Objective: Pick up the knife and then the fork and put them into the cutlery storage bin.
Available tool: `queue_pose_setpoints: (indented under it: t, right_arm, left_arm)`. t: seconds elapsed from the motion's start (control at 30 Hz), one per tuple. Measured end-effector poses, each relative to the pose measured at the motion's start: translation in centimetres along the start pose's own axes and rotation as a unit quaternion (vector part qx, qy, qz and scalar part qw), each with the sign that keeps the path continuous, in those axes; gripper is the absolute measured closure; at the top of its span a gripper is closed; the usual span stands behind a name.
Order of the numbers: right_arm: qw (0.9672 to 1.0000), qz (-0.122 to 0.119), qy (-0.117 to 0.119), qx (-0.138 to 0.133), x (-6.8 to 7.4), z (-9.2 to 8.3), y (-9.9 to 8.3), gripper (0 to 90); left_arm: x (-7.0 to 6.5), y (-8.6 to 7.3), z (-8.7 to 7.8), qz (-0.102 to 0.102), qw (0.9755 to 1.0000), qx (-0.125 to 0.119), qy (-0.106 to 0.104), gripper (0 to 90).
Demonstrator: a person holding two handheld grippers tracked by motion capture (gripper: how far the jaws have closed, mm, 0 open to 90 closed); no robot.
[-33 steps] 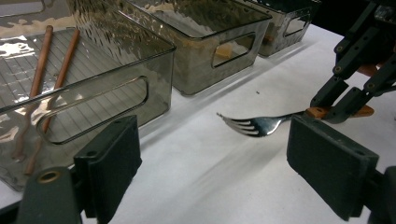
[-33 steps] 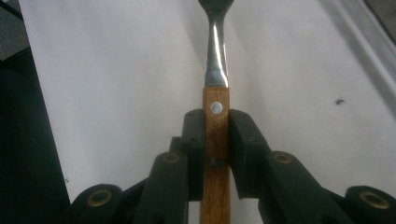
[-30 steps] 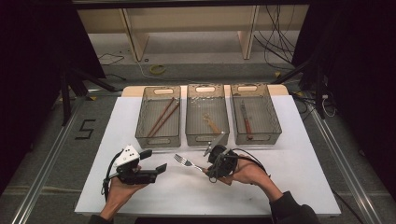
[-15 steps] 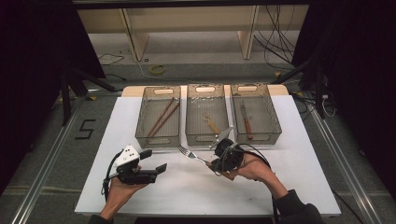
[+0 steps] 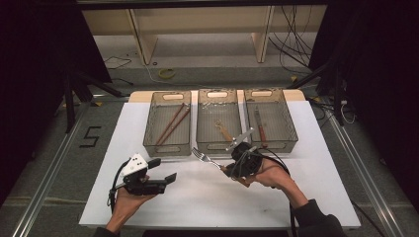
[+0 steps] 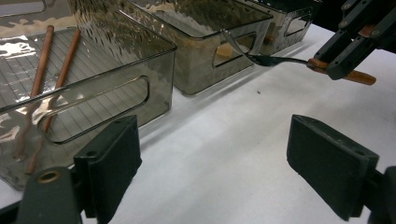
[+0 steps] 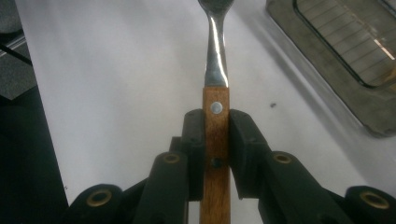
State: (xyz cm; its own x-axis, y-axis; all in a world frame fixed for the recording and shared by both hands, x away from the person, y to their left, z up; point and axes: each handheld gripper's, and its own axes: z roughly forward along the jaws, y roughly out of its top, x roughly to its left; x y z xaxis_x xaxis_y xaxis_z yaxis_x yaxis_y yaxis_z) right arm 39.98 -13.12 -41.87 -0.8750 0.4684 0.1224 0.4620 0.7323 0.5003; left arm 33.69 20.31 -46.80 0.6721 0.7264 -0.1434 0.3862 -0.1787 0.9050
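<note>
Right gripper view looks straight down the right gripper [image 7: 215, 140], whose two black jaws are pressed together on the wooden handle of a fork [image 7: 215, 93], pinching it just behind the upper rivet. The steel neck runs away from the jaws and the tines are cut off at the top edge. The fork looks light and stiff; the wood should give the pads a surer hold than the polished steel, which would likely slip, so the handle is the sensible place to take it. Held this far back, the tines may swing with any wrist turn.

Beside it, nearer the person, the left gripper [image 5: 155, 182] hangs over the white tabletop [image 5: 197, 197] with its jaws spread wide and nothing between them.

Beyond the fork's tip stand three smoky plastic bins in a row. The left bin [image 5: 168, 126], ahead of the left gripper, holds a pair of chopsticks [image 5: 172, 123]. The middle bin [image 5: 217, 123], just past the fork, holds a small wooden-handled piece, too blurred to name. The right bin [image 5: 269, 118] holds a long utensil with a reddish handle; its working end is hard to make out.
</note>
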Motion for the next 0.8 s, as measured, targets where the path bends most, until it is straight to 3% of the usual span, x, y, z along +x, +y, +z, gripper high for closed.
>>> queue_pose_setpoints:
  t: [0.8]
  right_arm:
    - [0.9984,0.033,-0.018,-0.042,-2.4,-2.8,0.6,77.9]
  left_arm:
    - [0.0,0.0,0.0,0.001,1.0,0.0,0.001,16.9]
